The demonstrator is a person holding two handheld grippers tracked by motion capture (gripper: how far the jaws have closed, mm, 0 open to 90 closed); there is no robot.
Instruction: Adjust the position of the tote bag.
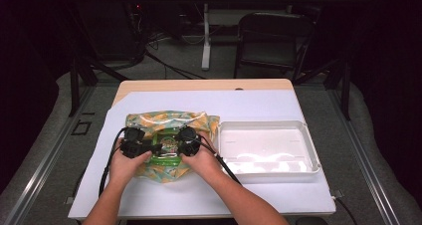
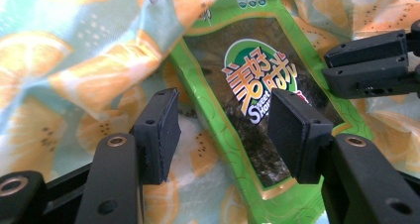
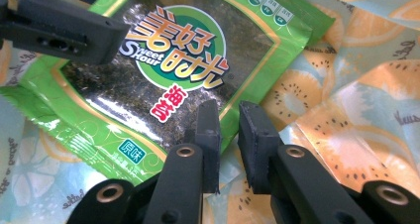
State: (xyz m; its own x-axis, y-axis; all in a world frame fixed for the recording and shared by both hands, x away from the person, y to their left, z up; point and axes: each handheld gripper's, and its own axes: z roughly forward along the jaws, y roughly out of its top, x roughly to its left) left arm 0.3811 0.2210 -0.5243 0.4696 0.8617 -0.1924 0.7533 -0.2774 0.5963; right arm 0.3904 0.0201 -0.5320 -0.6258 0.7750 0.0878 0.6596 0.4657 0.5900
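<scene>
**Fingers astride the seaweed packet**

Fingers of the left gripper (image 2: 223,135) are spread wide over the packet's (image 2: 257,110) left edge, nothing pinched. The right gripper (image 3: 229,144) is nearly closed at the packet's right edge, a narrow gap left, no grip confirmed. The packet lies on the fruit-print cloth (image 1: 149,120), long axis running away from the person, tray (image 1: 311,145) to the right.

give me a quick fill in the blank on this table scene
1. The snack packet is mostly ____ around its edge.
2. It lies on a cloth printed with ____ slices.
3. The white tray sits to the ____ of the cloth in the high view.

Missing words: green; fruit; right
</scene>
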